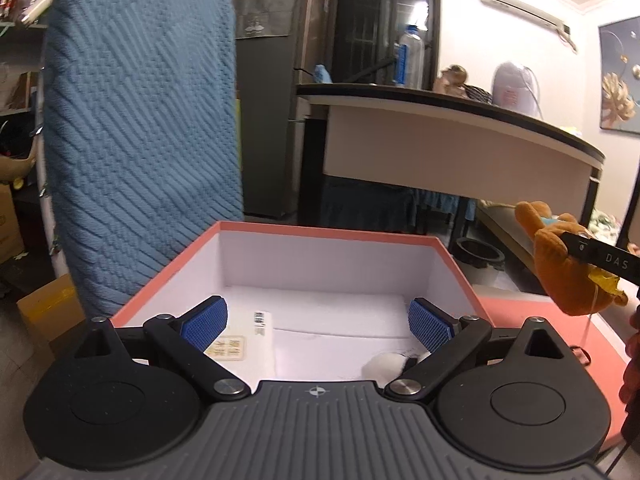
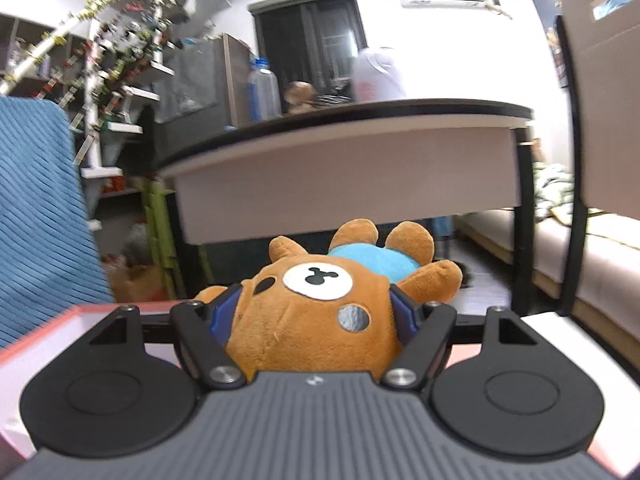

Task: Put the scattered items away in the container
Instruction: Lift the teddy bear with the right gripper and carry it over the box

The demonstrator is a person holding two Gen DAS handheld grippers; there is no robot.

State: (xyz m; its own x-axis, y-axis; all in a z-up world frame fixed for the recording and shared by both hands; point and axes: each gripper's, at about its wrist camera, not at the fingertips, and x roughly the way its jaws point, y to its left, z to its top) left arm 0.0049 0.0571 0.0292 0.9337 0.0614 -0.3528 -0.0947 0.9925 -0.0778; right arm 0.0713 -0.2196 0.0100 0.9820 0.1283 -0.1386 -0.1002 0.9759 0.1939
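Observation:
A pink box (image 1: pixel 340 235) with a white inside stands in front of me in the left wrist view. My left gripper (image 1: pixel 318 320) hovers open over its near edge, nothing between the blue pads. A small white and black plush (image 1: pixel 386 364) lies inside, beside a white packet with a label (image 1: pixel 264 326). My right gripper (image 2: pixel 316 312) is shut on the head of a brown teddy bear (image 2: pixel 320 300) in a blue shirt, held in the air. The same bear (image 1: pixel 564 268) shows at the right edge of the left wrist view, right of the box. The box rim (image 2: pixel 68 314) shows at lower left.
A chair back draped in blue knit fabric (image 1: pixel 140 120) rises left of the box. A desk with a black top (image 1: pixel 460 128) stands behind, with a water bottle (image 1: pixel 412 56) on it. A sofa (image 2: pixel 580 248) lies to the right. Cardboard boxes (image 1: pixel 52 308) sit on the floor at left.

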